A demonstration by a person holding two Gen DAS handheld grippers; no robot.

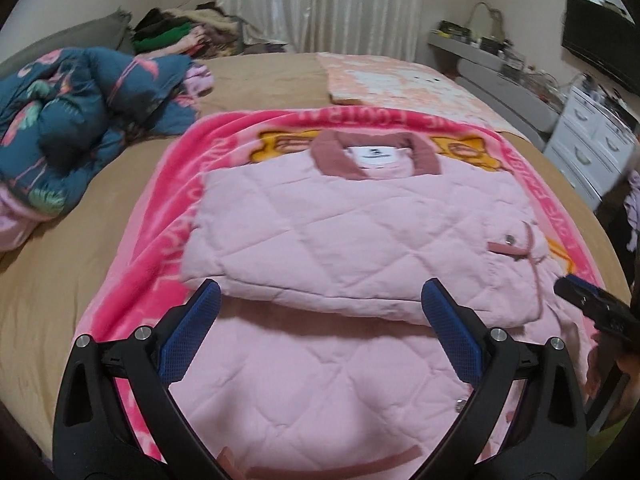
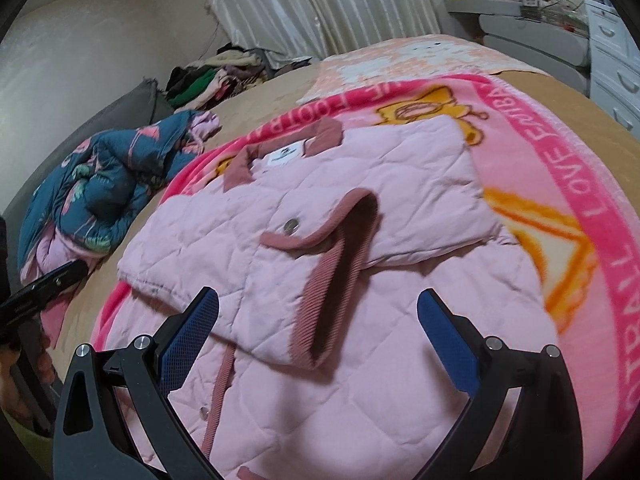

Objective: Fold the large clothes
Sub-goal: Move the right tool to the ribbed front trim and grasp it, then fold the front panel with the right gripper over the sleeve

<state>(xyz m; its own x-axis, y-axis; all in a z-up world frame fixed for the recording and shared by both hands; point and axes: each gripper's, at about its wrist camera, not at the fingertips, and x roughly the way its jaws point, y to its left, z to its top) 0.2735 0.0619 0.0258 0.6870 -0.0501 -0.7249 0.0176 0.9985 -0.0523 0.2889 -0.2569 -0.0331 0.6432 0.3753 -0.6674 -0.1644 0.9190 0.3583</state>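
Observation:
A pale pink quilted jacket [image 1: 340,224] with a dusty-rose collar lies flat on a bright pink blanket [image 1: 160,208] on the bed. Its sleeves are folded across the body; a rose cuff [image 2: 340,264] lies on top. My left gripper [image 1: 320,300] is open and empty, hovering over the jacket's lower half by the folded sleeve edge. My right gripper [image 2: 318,308] is open and empty above the jacket's lower right part, near the cuff. The right gripper also shows at the right edge of the left wrist view [image 1: 592,304], and the left gripper at the left edge of the right wrist view [image 2: 44,288].
A teal flamingo-print quilt [image 1: 80,120] is bunched at the bed's left. A pile of clothes [image 1: 180,32] sits at the far left. A peach blanket [image 1: 400,80] lies beyond the jacket. White drawers [image 1: 592,140] and a shelf stand to the right.

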